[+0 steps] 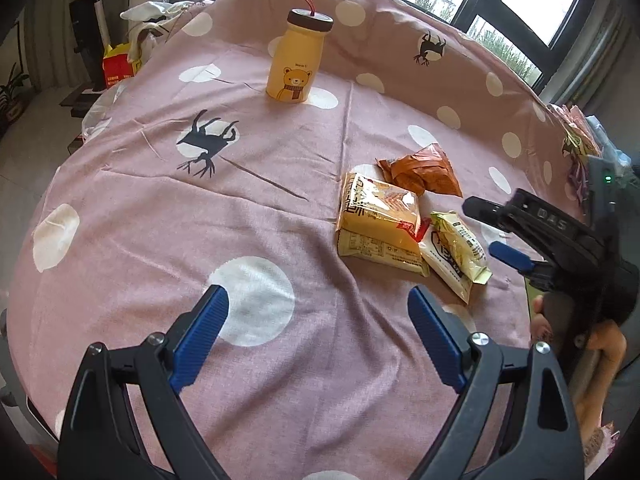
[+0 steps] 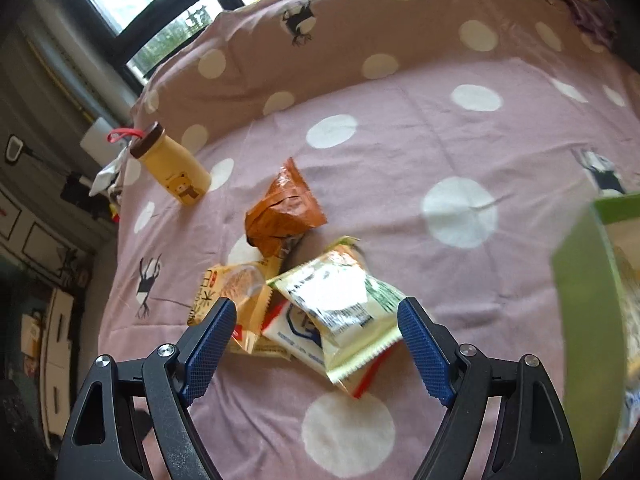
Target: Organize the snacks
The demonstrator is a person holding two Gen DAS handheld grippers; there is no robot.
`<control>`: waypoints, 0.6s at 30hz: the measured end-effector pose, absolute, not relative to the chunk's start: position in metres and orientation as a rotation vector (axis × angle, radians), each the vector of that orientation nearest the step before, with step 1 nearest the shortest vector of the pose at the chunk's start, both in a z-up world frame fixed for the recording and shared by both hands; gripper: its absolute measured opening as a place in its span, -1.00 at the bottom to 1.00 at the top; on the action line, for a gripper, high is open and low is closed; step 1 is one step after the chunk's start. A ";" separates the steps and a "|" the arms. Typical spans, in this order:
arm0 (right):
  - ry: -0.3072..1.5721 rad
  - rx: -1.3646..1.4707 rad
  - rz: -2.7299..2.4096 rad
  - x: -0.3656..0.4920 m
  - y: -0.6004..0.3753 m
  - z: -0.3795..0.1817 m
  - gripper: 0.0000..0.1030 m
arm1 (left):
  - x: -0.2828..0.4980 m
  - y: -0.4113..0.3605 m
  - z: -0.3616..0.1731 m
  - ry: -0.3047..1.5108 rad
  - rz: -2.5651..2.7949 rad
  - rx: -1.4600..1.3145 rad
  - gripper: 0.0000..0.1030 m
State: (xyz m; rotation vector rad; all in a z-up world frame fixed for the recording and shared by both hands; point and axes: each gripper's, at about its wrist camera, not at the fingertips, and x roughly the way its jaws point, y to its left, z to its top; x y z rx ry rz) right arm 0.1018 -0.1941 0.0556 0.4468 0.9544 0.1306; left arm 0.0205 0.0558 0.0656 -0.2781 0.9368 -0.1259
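in the left wrist view, the left gripper point(image 1: 316, 316) fills the bottom of the frame, its jaws spread wide and holding nothing, over a white dot on the pink polka-dot cloth point(image 1: 160, 240) that covers the desk. a yellow bear bottle point(image 1: 294, 62) with a brown cap stands upright in the upper middle. right of centre lie three snacks: an orange packet point(image 1: 424, 170) farthest up, a yellow snack pack point(image 1: 378, 220) just below and touching it, and a pale green-and-white packet point(image 1: 456, 252) to the right, its edge overlapping the yellow one. all three sit up and to the right of the left jaws, apart from them. at the right edge the right gripper point(image 1: 492, 228) reaches in, its tips just beside the pale packet.

in the right wrist view, the bottle point(image 2: 174, 172) leans at upper left and the orange packet point(image 2: 280, 212) lies mid-frame. the yellow pack point(image 2: 236, 300) meets the left blue pad, while the pale packet point(image 2: 340, 312) lies between the wide-open jaws of the right gripper point(image 2: 318, 316), not clamped. a green box point(image 2: 584, 320) fills the right edge.
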 end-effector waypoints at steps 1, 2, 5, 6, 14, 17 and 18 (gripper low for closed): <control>0.954 0.447 0.131 0.102 -0.194 0.056 0.61 | 0.021 0.056 0.065 0.941 -0.124 -0.280 0.78; 0.988 0.456 0.094 0.112 -0.197 0.042 0.61 | 0.022 0.056 0.064 0.945 -0.119 -0.276 0.78; 0.970 0.371 0.111 0.112 -0.192 0.038 0.61 | 0.023 0.055 0.064 0.948 -0.106 -0.280 0.78; 0.965 0.354 0.116 0.111 -0.190 0.037 0.61 | 0.024 0.055 0.063 0.951 -0.110 -0.290 0.78; 0.937 0.314 0.078 0.110 -0.186 0.028 0.43 | 0.022 0.047 0.063 0.959 -0.129 -0.278 0.77; 0.923 0.283 0.058 0.105 -0.182 0.029 0.05 | 0.025 0.046 0.058 0.984 -0.116 -0.271 0.77; 0.926 0.267 0.029 0.102 -0.181 0.030 -0.07 | 0.026 0.046 0.057 0.990 -0.113 -0.267 0.77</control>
